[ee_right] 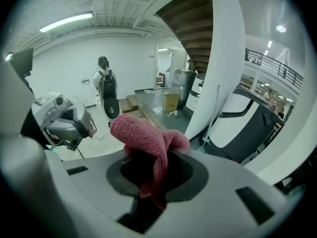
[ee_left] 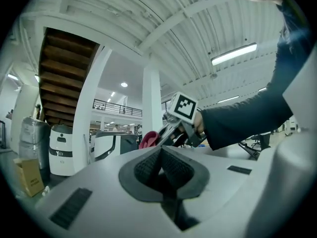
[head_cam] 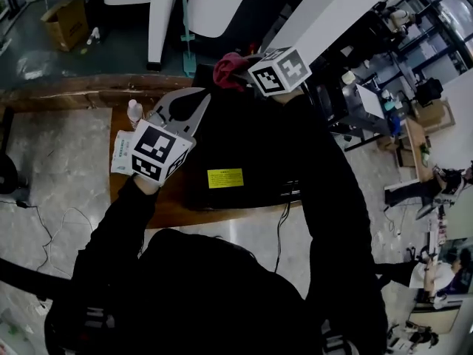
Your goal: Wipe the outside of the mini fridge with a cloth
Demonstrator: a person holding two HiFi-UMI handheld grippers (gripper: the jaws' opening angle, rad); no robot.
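Observation:
The black mini fridge (head_cam: pixel 229 146), seen from above with a yellow label on its top, stands on a wooden table (head_cam: pixel 168 211). My right gripper (head_cam: pixel 240 69) is over the fridge's far edge, shut on a red cloth (head_cam: pixel 228 69). In the right gripper view the cloth (ee_right: pixel 148 135) bunches out of the jaws and droops over them. My left gripper (head_cam: pixel 201 97) is held above the fridge's left side, shut with nothing between its pads (ee_left: pixel 171 165). The left gripper view shows the cloth (ee_left: pixel 147 139) and the right gripper's marker cube (ee_left: pixel 183 108) ahead.
A small bottle (head_cam: pixel 134 111) and a white packet (head_cam: pixel 120 152) lie on the table left of the fridge. A cable (head_cam: pixel 279 231) hangs off the table's near side. Behind are white machines (head_cam: pixel 214 2), a cardboard box (head_cam: pixel 66 22) and a person with a backpack (ee_right: pixel 105 86).

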